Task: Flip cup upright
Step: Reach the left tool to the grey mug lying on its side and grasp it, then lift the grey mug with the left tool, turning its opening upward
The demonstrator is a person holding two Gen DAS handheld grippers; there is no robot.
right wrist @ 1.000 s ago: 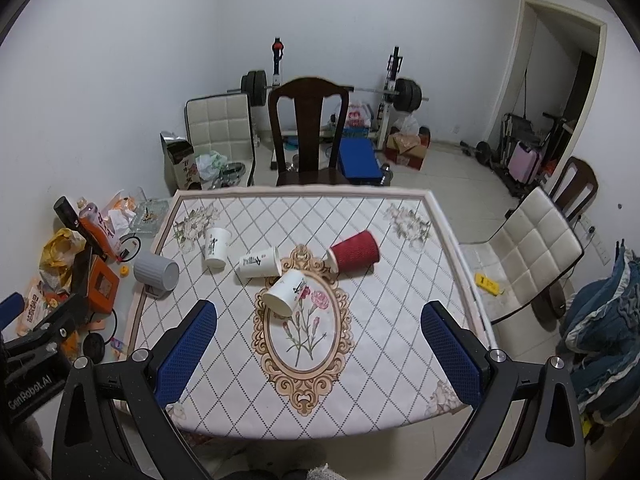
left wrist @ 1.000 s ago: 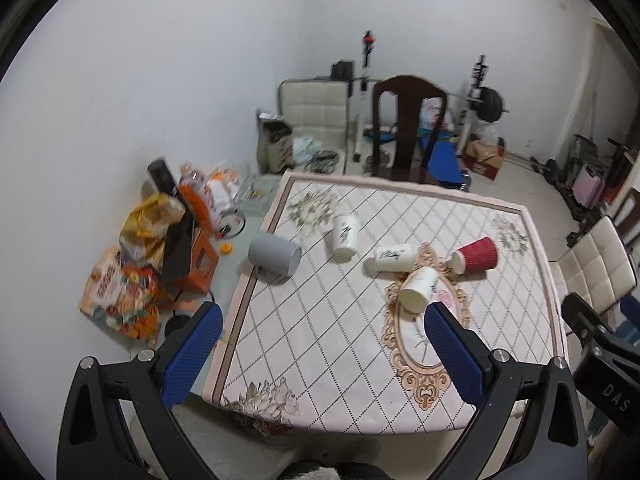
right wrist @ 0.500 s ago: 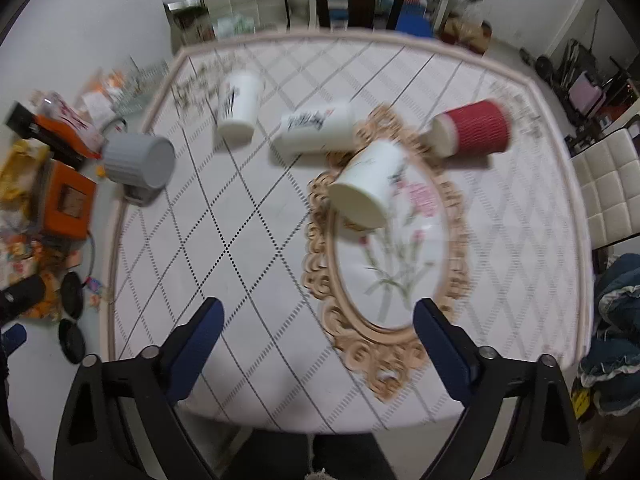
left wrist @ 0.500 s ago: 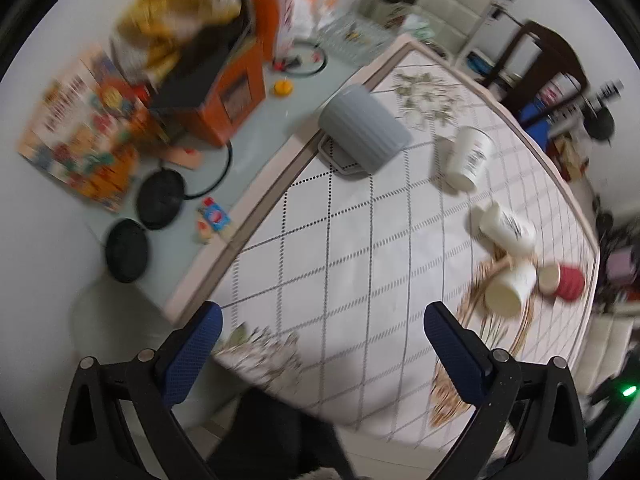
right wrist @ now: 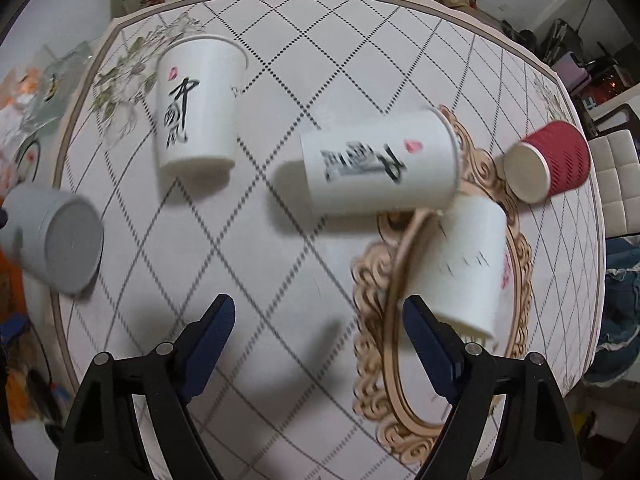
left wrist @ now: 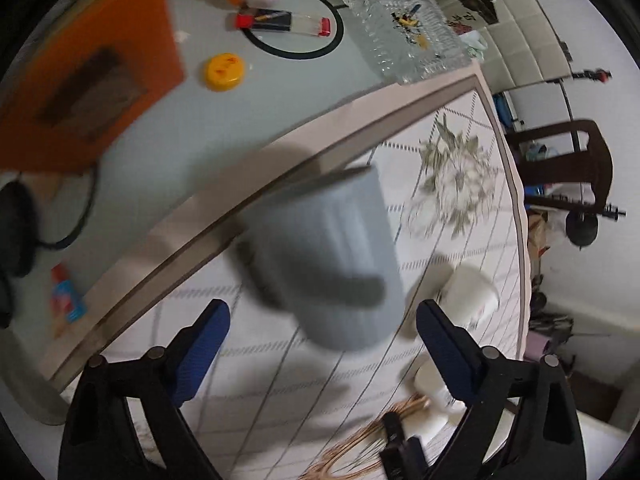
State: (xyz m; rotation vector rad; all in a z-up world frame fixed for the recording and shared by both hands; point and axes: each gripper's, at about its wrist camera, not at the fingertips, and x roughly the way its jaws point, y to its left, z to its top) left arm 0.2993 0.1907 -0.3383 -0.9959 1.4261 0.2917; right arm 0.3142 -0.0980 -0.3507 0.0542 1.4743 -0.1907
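While both views are smeared by motion blur, the main things can be told
Grey cup (left wrist: 332, 264): on its side at the table's edge, its flat base facing the right wrist camera (right wrist: 60, 240); it is blurred in the left wrist view
Left gripper (left wrist: 322, 348): jaws spread wide, nothing between the blue pads (left wrist: 202, 346); the grey cup lies just beyond the fingertips, and whether it touches them cannot be told
Right gripper (right wrist: 318, 342): jaws spread wide, holding nothing, above bare cloth nearer the camera than the lettered cups
Table (right wrist: 280, 292): covered by a white cloth with a diamond grid, a brown border and an ornate gold oval (right wrist: 384, 360)
Upright cup (right wrist: 196, 108): white with black lettering, standing on its base, beyond and to the right of the grey cup
Lying cup (right wrist: 380, 164): white with black lettering, on its side right of the upright cup, at the far rim of the oval
Plain cup (right wrist: 464, 268): white, tipped over on the oval, just beside the lying cup
Red cup (right wrist: 548, 164): ribbed, on its side, mouth toward the lying cup, farthest from the grey cup
Off the table past the grey cup: an orange box (left wrist: 80, 84), a yellow lid (left wrist: 224, 72) and a glass dish (left wrist: 408, 36)
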